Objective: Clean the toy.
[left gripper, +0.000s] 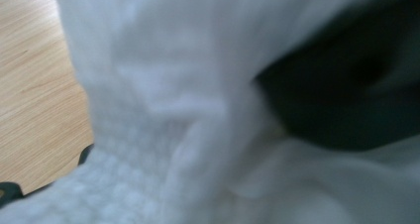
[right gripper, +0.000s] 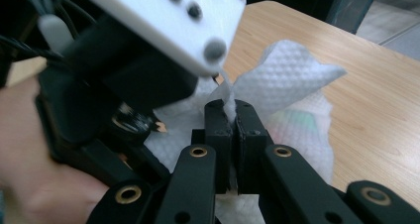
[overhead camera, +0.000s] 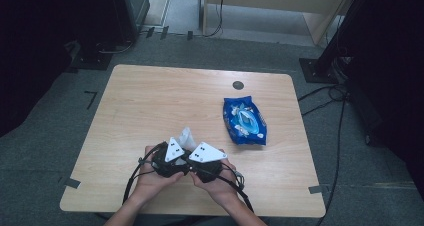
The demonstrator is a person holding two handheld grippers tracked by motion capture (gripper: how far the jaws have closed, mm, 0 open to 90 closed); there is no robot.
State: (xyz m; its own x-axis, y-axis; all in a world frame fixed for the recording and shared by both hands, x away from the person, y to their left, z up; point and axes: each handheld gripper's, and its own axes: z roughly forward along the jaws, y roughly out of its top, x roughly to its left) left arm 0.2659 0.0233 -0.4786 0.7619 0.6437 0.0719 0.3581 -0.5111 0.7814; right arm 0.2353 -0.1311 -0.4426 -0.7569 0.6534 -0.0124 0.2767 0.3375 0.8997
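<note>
A crumpled white wipe (overhead camera: 186, 137) sticks up between my two grippers near the table's front middle. In the right gripper view my right gripper (right gripper: 232, 116) is shut, pinching a fold of the wipe (right gripper: 282, 80) between its black jaws. A faint rainbow sheen (right gripper: 294, 125) shows on the wipe below. My left gripper (overhead camera: 175, 158) is pressed close beside my right gripper (overhead camera: 202, 161); its black body and plate (right gripper: 148, 30) loom at the upper left. In the left gripper view the blurred wipe (left gripper: 163, 110) hangs right at the lens and hides the jaws.
A blue pack of wet wipes (overhead camera: 245, 120) lies to the right on the wooden table (overhead camera: 150, 101). A small dark round cap (overhead camera: 238, 85) sits near the far edge. Cables trail from both grippers toward the person's arms.
</note>
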